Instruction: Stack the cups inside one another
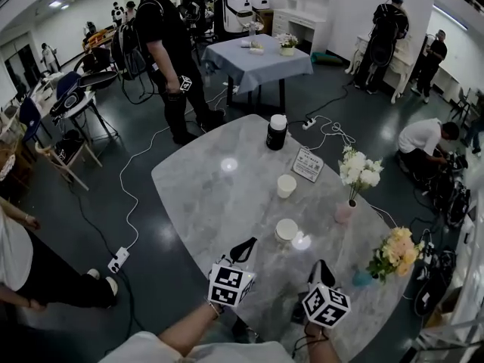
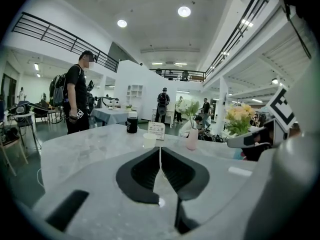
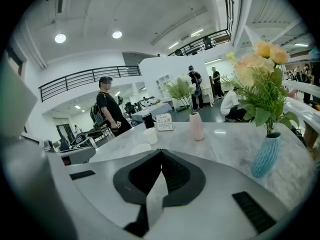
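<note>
Right hand-held gripper (image 3: 160,150) partly before near cup (image 3: 140,148)

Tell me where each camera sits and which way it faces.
Head view: on the person's head, facing steeply down at the marble table; shows a forearm, the left gripper and the right gripper.
Left gripper view: on the left gripper, facing across the table along its shut jaws toward the far cup; right gripper at right.
Right gripper view: on the right gripper, facing the near cup past shut jaws; left gripper at left.
Shared: all show the far cup and pink vase.
</note>
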Demonstrator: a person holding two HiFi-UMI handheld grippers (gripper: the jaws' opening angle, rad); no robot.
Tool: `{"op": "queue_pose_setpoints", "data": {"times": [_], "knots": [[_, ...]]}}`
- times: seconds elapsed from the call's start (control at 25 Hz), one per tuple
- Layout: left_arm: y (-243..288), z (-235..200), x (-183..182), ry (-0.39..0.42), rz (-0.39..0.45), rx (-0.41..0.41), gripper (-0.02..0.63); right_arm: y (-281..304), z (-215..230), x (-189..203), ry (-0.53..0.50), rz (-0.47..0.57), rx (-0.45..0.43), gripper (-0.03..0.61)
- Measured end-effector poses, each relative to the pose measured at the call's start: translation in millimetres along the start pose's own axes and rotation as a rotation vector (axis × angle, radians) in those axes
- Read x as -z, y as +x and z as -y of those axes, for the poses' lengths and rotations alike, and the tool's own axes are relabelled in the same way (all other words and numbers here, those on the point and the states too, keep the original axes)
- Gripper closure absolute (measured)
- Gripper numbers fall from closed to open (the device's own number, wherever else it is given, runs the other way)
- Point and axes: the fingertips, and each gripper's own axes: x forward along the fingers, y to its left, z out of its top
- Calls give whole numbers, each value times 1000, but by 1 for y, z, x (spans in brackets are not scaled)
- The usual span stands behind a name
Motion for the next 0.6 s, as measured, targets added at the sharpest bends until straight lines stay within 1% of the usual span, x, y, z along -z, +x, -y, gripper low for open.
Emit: {"op": "queue_pose_setpoints", "data": {"times": [0.6], "knots": [[69,-32,-7,1,-40,89,593,49,4,-12,40,-12,104,572]]}}
